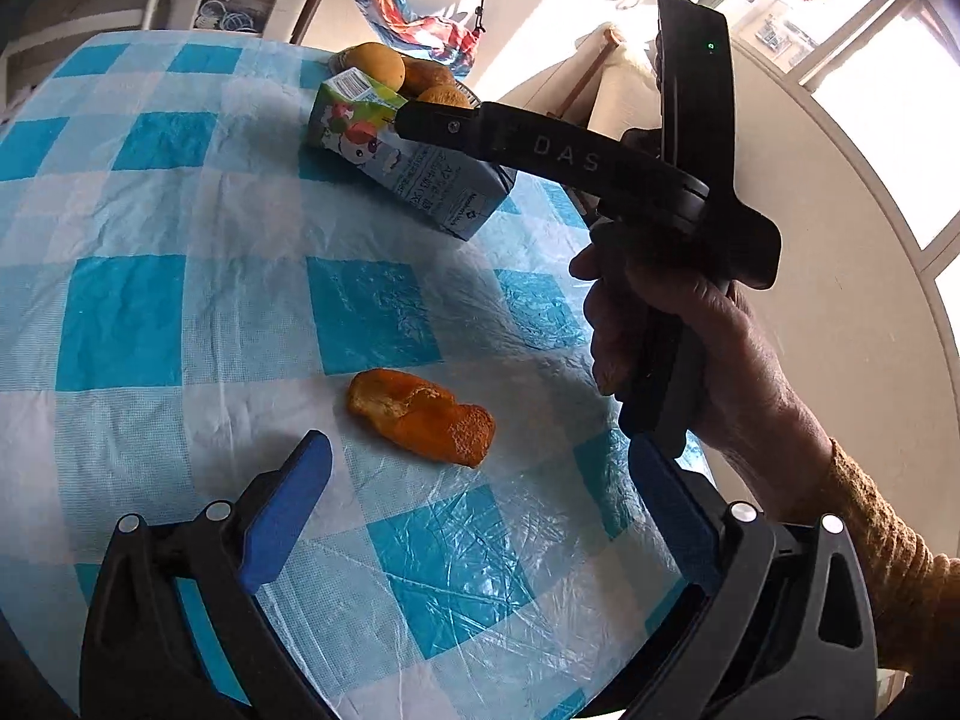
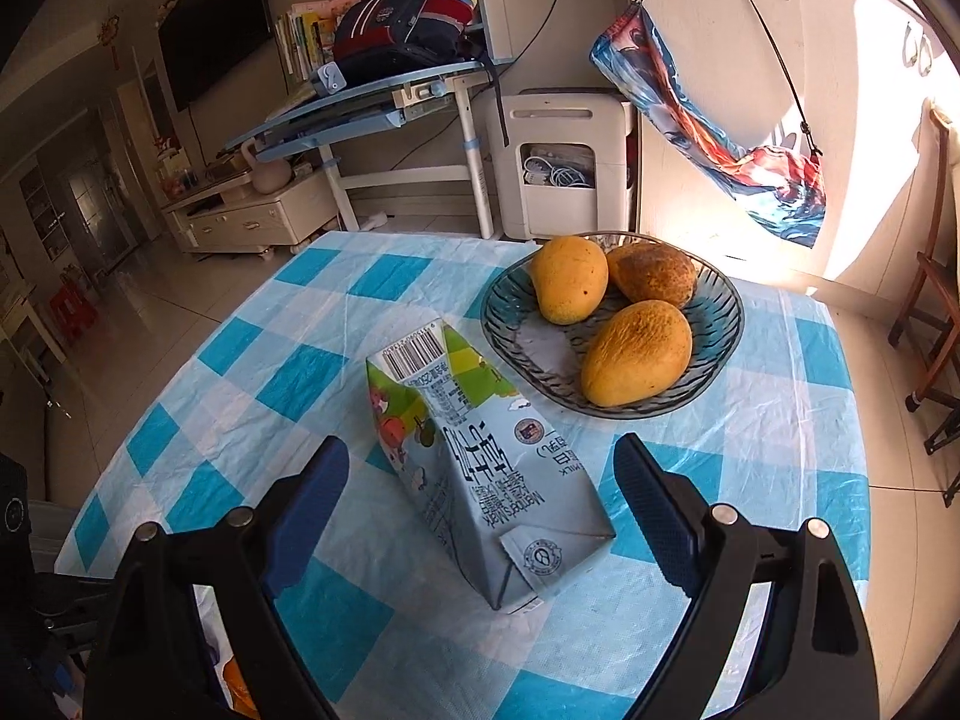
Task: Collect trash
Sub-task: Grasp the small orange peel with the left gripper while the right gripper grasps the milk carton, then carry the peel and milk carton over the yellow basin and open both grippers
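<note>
An orange peel (image 1: pixel 423 417) lies on the blue-and-white checked tablecloth (image 1: pixel 150 312), just ahead of my open, empty left gripper (image 1: pixel 480 450). A flattened milk carton (image 2: pixel 480 468) lies on its side between the blue pads of my open right gripper (image 2: pixel 480 456), without touching them. The carton also shows in the left wrist view (image 1: pixel 414 162), with the right gripper's black body (image 1: pixel 570 156) and the person's hand over it.
A glass bowl (image 2: pixel 720 324) with three mangoes (image 2: pixel 636 354) stands behind the carton, toward the table's far right. A patterned bag (image 2: pixel 720 138) hangs beyond the table. A desk, a white appliance and a wooden chair stand around the table.
</note>
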Available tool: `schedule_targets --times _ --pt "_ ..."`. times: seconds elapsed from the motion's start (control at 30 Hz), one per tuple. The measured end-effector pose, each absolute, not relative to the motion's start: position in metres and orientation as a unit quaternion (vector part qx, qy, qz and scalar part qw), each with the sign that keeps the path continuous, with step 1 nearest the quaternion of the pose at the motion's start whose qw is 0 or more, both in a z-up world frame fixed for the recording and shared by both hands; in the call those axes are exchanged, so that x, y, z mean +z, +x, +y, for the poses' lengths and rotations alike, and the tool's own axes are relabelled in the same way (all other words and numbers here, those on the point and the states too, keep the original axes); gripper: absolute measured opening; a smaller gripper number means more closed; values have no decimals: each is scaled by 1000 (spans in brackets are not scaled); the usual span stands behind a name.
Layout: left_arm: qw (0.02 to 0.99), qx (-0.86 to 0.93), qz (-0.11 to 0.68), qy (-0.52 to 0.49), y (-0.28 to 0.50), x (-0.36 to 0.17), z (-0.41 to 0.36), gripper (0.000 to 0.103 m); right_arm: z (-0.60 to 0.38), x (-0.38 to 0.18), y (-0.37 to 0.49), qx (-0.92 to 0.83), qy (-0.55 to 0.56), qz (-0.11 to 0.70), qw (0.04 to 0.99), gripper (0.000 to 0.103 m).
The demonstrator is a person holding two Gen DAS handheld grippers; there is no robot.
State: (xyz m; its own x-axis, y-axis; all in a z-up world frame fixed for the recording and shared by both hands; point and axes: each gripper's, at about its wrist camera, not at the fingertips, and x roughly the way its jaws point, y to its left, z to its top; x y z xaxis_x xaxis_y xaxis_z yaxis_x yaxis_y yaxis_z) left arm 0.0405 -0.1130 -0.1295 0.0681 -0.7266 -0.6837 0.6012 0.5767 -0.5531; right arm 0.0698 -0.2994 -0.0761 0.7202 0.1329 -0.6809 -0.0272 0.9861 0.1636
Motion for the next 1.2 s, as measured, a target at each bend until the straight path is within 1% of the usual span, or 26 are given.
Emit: schedule_targets --times 0.03,0.13,0.17,0.2,0.27,0.3,0.33,0.37,0.4,0.43,0.53,0.6,0.67,0.7,0.8,0.83,0.87,0.93,0.97,1.0,1.13,1.2 --pt "729 -455 508 -63 38 -130 -116 95 -300 -77 71 43 75 373 924 86" --pt "751 -430 498 -57 36 -130 -124 95 -301 -81 76 45 81 382 920 80" --pt "760 -419 493 -59 35 -130 -126 95 -300 -82 77 45 82 384 919 77" --pt "767 -411 489 -57 35 -130 -128 95 -300 -83 78 47 83 387 917 72" --pt "783 -394 479 -38 35 -129 -134 88 -301 -84 80 51 89 394 913 61" --pt "788 -389 476 -28 35 -129 -136 81 -301 -85 79 53 91 397 912 55" --pt "791 -387 474 -17 37 -129 -136 73 -302 -85 79 55 93 400 910 52" --pt "792 -385 473 -4 37 -128 -136 69 -303 -85 79 58 96 402 909 50" --pt "792 -387 473 9 37 -128 -134 61 -303 -84 78 60 99 404 908 49" --pt "788 -391 475 19 39 -126 -130 53 -304 -84 77 61 102 406 906 48" --pt "767 -410 493 15 49 -124 -114 44 -308 -80 74 63 114 410 903 47" --pt "757 -421 501 -4 52 -126 -108 44 -308 -78 73 70 121 413 900 47" --pt "758 -422 497 2 49 -127 -111 44 -306 -77 74 67 115 410 902 47" --pt "760 -422 494 7 47 -126 -114 44 -305 -78 75 65 115 410 902 51" --pt "770 -418 481 22 42 -126 -124 44 -300 -82 78 61 102 414 903 53" --pt "772 -417 479 22 42 -126 -124 39 -298 -84 78 59 91 418 902 53" --pt "774 -414 478 23 42 -126 -123 38 -295 -85 78 57 79 422 901 51" --pt "776 -412 478 21 43 -127 -120 29 -291 -85 76 58 63 421 903 50" --pt "774 -413 480 18 44 -127 -119 28 -290 -84 75 58 61 421 903 47" --pt "771 -414 483 12 45 -127 -116 25 -290 -83 73 55 61 421 903 47" --pt "775 -414 478 4 48 -123 -107 18 -289 -78 61 52 84 412 906 46" --pt "782 -414 467 8 45 -114 -101 17 -285 -71 52 55 93 403 909 46"
